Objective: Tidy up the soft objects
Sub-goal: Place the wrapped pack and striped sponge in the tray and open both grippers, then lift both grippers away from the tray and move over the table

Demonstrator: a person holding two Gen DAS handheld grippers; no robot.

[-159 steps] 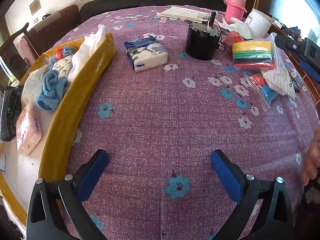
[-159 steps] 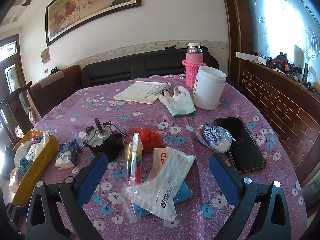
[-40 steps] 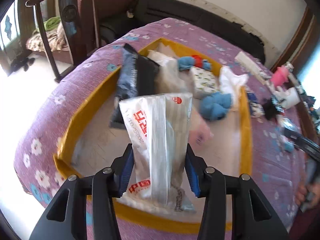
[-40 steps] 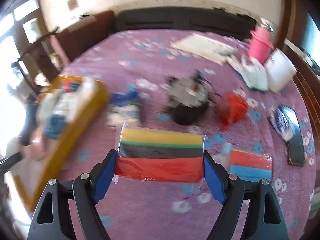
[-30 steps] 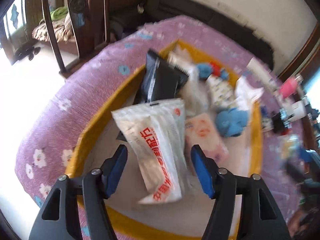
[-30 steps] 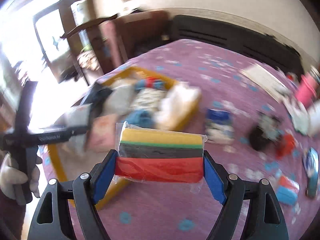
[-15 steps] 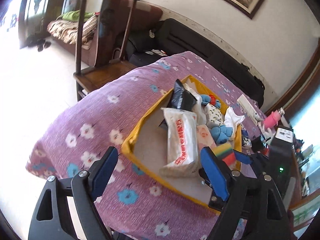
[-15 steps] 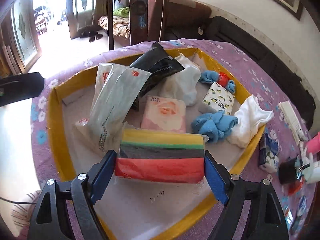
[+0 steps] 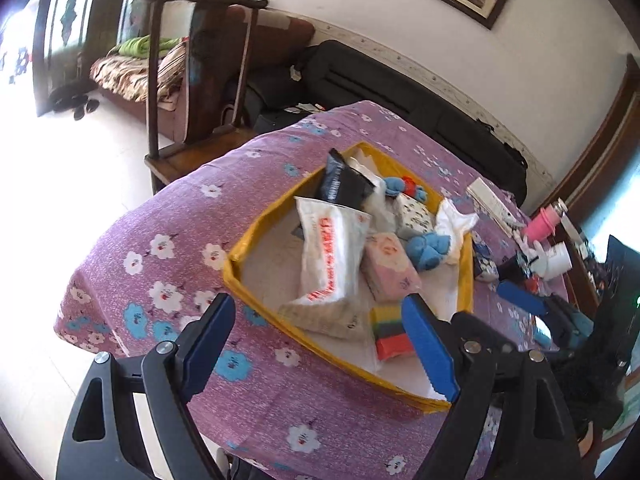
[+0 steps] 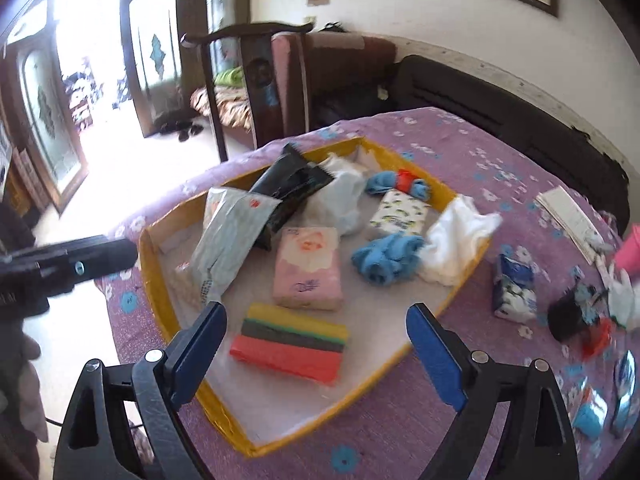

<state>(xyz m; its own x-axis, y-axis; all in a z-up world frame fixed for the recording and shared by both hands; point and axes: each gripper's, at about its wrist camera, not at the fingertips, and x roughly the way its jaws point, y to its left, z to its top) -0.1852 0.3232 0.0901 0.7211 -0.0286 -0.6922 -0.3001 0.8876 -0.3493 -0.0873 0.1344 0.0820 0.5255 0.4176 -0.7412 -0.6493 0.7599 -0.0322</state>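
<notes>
A yellow-walled tray on the purple flowered cloth holds several soft packs. The striped sponge pack lies flat on the tray floor near the front corner. My right gripper hangs above it with its jaws opening; the pack lies below the gap between them and neither pad touches it. The white bag with red lettering leans inside the tray beside a pink tissue pack. My left gripper is open and empty, back over the tray's near corner.
A blue tissue pack, a black motor and small packets lie on the cloth right of the tray. A wooden chair stands past the table's far edge. The cloth drops off at the left edge.
The left gripper let go of the white bag in the tray and drew back. The right gripper carried the sponge pack over the tray and released it onto the tray floor.
</notes>
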